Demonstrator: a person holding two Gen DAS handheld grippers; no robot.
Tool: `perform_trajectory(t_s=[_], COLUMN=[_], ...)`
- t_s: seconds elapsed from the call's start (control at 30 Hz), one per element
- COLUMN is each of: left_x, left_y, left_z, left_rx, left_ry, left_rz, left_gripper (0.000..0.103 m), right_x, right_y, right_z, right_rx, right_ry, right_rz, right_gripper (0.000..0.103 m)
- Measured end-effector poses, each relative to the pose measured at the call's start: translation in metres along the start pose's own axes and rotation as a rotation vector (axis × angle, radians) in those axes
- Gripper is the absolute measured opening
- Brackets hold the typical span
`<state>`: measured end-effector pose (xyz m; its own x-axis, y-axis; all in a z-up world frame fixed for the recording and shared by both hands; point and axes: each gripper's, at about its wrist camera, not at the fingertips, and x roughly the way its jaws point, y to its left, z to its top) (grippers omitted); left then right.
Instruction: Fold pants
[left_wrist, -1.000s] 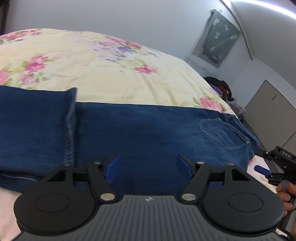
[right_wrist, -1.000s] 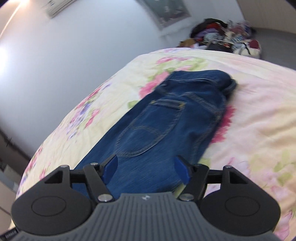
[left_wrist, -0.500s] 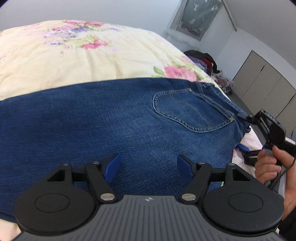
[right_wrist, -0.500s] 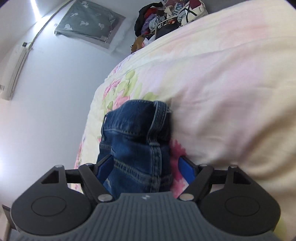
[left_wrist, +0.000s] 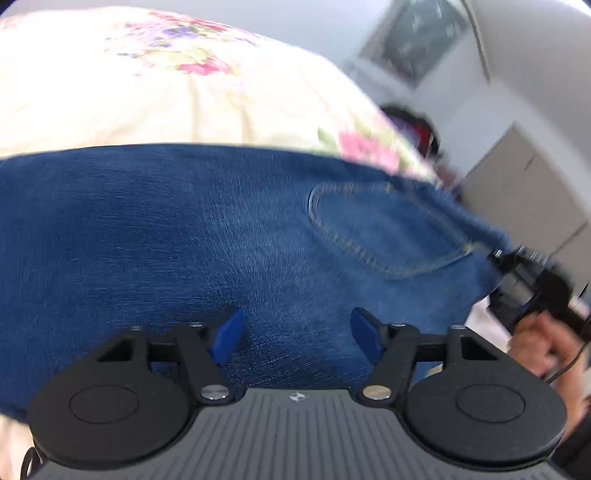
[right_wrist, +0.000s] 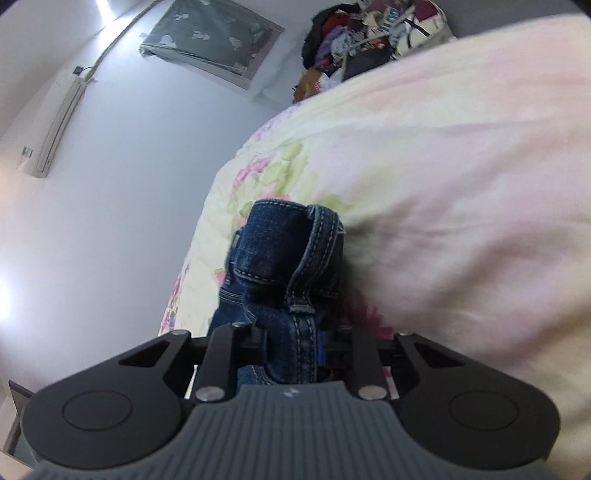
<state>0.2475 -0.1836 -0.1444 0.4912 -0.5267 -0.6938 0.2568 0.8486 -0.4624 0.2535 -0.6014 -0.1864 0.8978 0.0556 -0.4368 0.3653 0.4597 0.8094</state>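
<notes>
Blue jeans (left_wrist: 221, 236) lie across a floral bed, back pocket (left_wrist: 380, 229) up toward the right. My left gripper (left_wrist: 295, 336) is open and hovers just above the denim near its front edge, holding nothing. My right gripper (right_wrist: 291, 347) is shut on the waistband end of the jeans (right_wrist: 291, 258), which bunches up between the jaws. The right gripper (left_wrist: 532, 280) also shows at the jeans' right end in the left wrist view, with the hand that holds it.
The bed has a cream and pink floral cover (right_wrist: 443, 166). A heap of clothes (right_wrist: 369, 40) lies beyond the bed by the wall. A grey wardrobe (left_wrist: 524, 192) stands at the right. An air conditioner (right_wrist: 51, 125) hangs on the wall.
My right gripper has closed on the waistband, which was between its open jaws before. My left gripper has shifted right along the jeans toward the pocket and stays open.
</notes>
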Motion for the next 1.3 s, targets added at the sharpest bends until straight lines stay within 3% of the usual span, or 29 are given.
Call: perform_trajectory(t_s=[0.13, 0.27, 0.57, 0.8, 0.97, 1.03, 1.1, 1.3], left_x=[-0.046, -0.084, -0.145, -0.154, -0.149, -0.145, -0.14, -0.124], left_y=[0.03, 0.072, 0.142, 0.166, 0.168, 0.166, 0.164, 0.149], left_z=[0.009, 0.014, 0.001, -0.012, -0.019, -0.02, -0.02, -0.01], left_rx=[-0.065, -0.157, -0.265, -0.308, -0.294, -0.287, -0.29, -0.258], left_ry=[-0.103, -0.157, -0.207, -0.213, -0.183, -0.172, -0.162, -0.146], left_rz=[-0.017, -0.005, 0.038, 0.051, 0.058, 0.055, 0.047, 0.013], left_gripper=[0.077, 0.077, 0.077, 0.077, 0.078, 0.08, 0.08, 0.082], right_x=[-0.013, -0.025, -0.042, -0.025, -0.003, -0.007, -0.009, -0.032], right_y=[0.067, 0.137, 0.245, 0.251, 0.2, 0.194, 0.199, 0.198], right_z=[-0.007, -0.037, -0.166, -0.287, -0.372, -0.378, -0.369, -0.326], right_rx=[-0.236, -0.502, -1.034, -1.393, -1.793, -1.842, -1.801, -1.455], right_ry=[-0.036, -0.06, -0.039, 0.101, 0.225, 0.214, 0.243, 0.408], right_rz=[0.056, 0.107, 0.244, 0.282, 0.201, 0.186, 0.18, 0.284], right_gripper=[0.015, 0.015, 0.013, 0.012, 0.012, 0.017, 0.02, 0.028])
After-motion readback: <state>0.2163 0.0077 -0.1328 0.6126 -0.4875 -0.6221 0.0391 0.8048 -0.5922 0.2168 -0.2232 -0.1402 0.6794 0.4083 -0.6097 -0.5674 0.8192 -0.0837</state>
